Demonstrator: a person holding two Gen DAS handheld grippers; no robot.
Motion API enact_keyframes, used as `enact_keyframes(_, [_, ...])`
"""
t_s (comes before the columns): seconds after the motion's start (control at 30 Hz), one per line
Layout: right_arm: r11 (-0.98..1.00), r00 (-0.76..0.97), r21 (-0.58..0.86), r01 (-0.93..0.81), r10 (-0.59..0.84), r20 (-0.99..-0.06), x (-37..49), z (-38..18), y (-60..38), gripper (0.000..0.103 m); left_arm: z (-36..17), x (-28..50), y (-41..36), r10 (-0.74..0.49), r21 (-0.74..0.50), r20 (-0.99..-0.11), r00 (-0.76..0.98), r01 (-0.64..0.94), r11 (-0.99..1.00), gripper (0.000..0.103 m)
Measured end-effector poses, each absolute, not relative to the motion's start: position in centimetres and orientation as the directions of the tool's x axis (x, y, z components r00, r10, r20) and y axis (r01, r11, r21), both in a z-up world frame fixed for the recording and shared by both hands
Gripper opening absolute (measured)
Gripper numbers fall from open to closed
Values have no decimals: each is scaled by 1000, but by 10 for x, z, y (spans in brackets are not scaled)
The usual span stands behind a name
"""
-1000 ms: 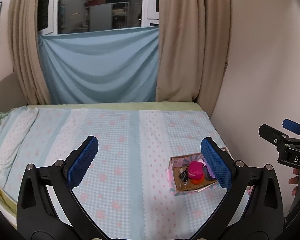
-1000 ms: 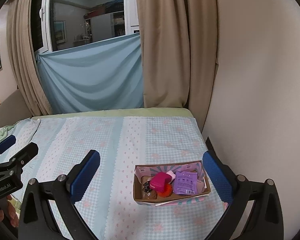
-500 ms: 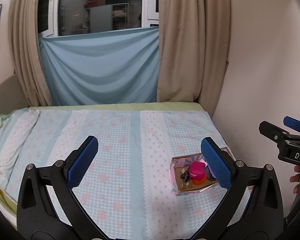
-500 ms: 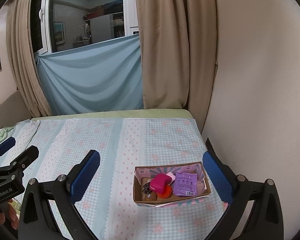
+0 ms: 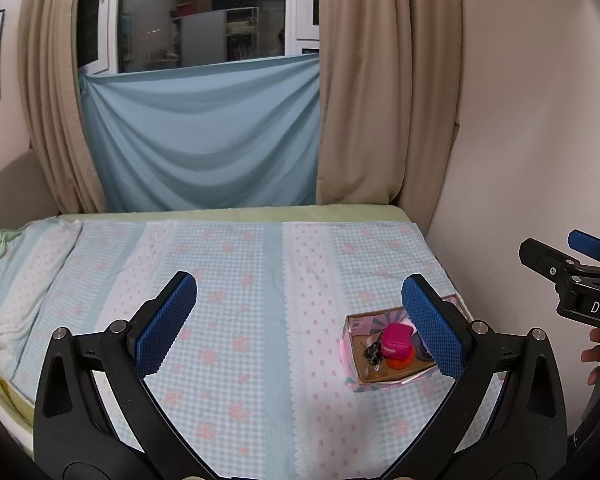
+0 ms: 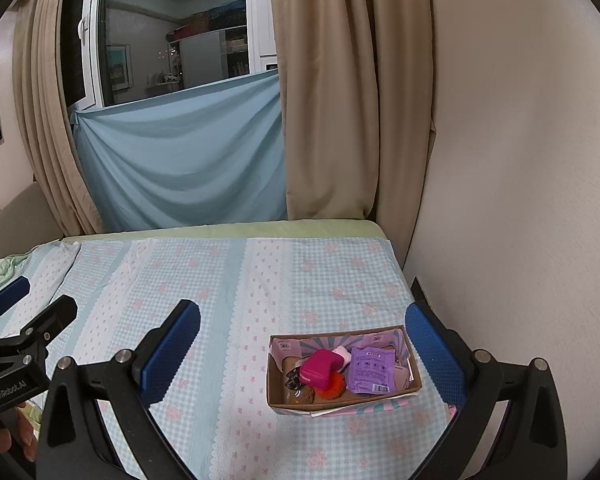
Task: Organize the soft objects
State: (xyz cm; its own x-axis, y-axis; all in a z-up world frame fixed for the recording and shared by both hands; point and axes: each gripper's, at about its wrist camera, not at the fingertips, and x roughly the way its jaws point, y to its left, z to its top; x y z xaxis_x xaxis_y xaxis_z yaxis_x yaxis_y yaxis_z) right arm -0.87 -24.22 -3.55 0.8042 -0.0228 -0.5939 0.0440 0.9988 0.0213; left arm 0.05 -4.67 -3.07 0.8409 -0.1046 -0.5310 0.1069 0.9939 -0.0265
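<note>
- The left tool (image 5: 298, 320) hangs above the bed (image 5: 228, 288) with its blue-padded fingers (image 5: 166, 322) spread wide apart and nothing between them.
- The right tool (image 6: 304, 344) hangs above the same bed, its fingers likewise wide apart and holding nothing.
- A shallow cardboard box with pink and teal printed walls (image 6: 342, 404) sits on the checked, flower-printed bedspread (image 6: 228, 288) near the bed's right edge, close to the wall (image 6: 520, 200).
- Inside the box lie a magenta zip pouch (image 6: 320, 368), an orange fluffy pom-pom (image 6: 334, 388) touching it, a purple foil sachet (image 6: 370, 370) on the right side, and a brown soft piece (image 6: 302, 394) at the front left corner.
- A crumpled pale green cloth (image 6: 0, 270) lies at the bed's far left edge, well apart from the box.
- A light blue sheet (image 6: 180, 160) hangs across the window between beige curtains (image 6: 328, 100).
</note>
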Motion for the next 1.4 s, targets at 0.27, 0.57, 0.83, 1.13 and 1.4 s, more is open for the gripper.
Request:
enact_keyframes(0.27, [999,804,21,46,-24,-594,-9,-35,-242,102,-31,1,-46,-104,-27,-532,840,106,994,102])
enact_keyframes(0.57, [999,802,18,46,-26,-596,-6,-34,-242,102,-32,1,-45,-96,-23,-526,845,99,995,102])
enact_keyframes(0.83, [999,802,18,44,-25,-597,-5,-34,-242,102,-37,2,-45,-81,-19,-528,845,83,996,102])
enact_keyframes(1.13, [999,798,18,28,-12,-602,3,-36,-243,102,-38,4,-46,-42,-6,-520,853,45,999,103])
enact_keyframes(1.4, [1000,775,26,14,6,-632,18,-44,-244,102,-49,13,-47,-12,14,-538,843,23,1000,103])
